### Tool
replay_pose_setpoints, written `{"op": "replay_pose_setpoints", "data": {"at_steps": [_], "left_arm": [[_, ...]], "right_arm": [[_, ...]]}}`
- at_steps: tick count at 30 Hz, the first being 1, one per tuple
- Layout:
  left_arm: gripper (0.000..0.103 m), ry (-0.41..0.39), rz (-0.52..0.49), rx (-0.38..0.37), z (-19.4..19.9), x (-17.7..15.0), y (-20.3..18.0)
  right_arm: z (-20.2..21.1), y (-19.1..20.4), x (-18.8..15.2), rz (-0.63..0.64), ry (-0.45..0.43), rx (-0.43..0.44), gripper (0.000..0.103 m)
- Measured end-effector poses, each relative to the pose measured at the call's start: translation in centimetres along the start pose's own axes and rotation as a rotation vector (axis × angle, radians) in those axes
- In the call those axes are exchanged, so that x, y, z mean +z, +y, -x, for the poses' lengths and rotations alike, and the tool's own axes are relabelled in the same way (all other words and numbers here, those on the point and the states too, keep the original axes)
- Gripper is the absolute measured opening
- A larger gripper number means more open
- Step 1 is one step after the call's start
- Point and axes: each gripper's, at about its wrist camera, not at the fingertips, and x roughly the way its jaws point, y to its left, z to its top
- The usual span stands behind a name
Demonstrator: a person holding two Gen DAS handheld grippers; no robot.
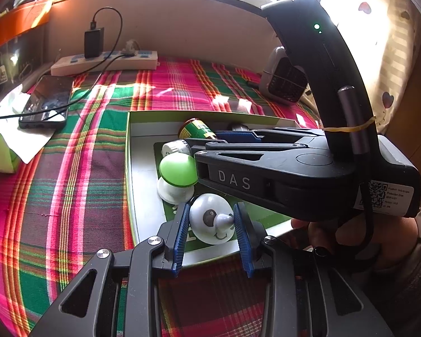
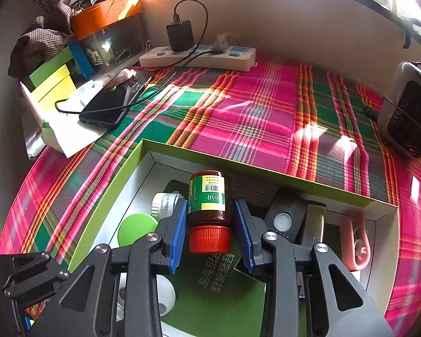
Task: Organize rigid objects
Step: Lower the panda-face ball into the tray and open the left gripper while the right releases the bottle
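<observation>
Two claws are over a shallow cardboard box with a green rim (image 2: pixel 266 171), which sits on a worktop covered by a pink and green checked cloth (image 2: pixel 252 106).

The left claw (image 1: pixel 212 221) is partly open around a round white plastic toy with a painted face and a little nose (image 1: pixel 210 220). The right pad touches the nose; I cannot tell if the left pad touches the toy. It looks light, hard and smooth, so it could roll or slip. Take it by its wide round sides, not by the nose.

The right claw (image 2: pixel 210 219) is partly open around a small brown glass-like bottle with a green label and a red ridged cap (image 2: pixel 209 205). The bottle lies on its side in the box. The left pad sits against it, but there is a gap on the right, so it is not squeezed. The bottle looks stiff, a bit heavier, and may break if dropped. The label part is the best place to hold.

Count in the box: one brown bottle, one face toy, one green-topped white round piece (image 1: pixel 178 170), one white ridged cap (image 2: pixel 164 203), one black block with a round button (image 2: pixel 285 219), one pink clip-like thing (image 2: pixel 356 244). A dark metal piece next to the block is hard to make out.

Outside it: one phone (image 2: pixel 103 109), one power strip (image 2: pixel 196 57).
</observation>
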Motion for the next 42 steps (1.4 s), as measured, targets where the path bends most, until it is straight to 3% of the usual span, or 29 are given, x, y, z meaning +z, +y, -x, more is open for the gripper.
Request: {"op": "replay_pose_setpoints", "data": {"at_steps": [9, 42], "left_arm": [[0.032, -0.001, -0.003, 0.014, 0.2, -0.1, -0.2], [0.034, -0.037, -0.001, 0.034, 2.9, -1.3, -1.3]], "right_arm": [[0.5, 0.0, -0.2, -0.005, -0.011, 0.000, 0.045], [4.6, 0.6, -2.2, -0.041, -0.065, -0.008, 0.046]]}}
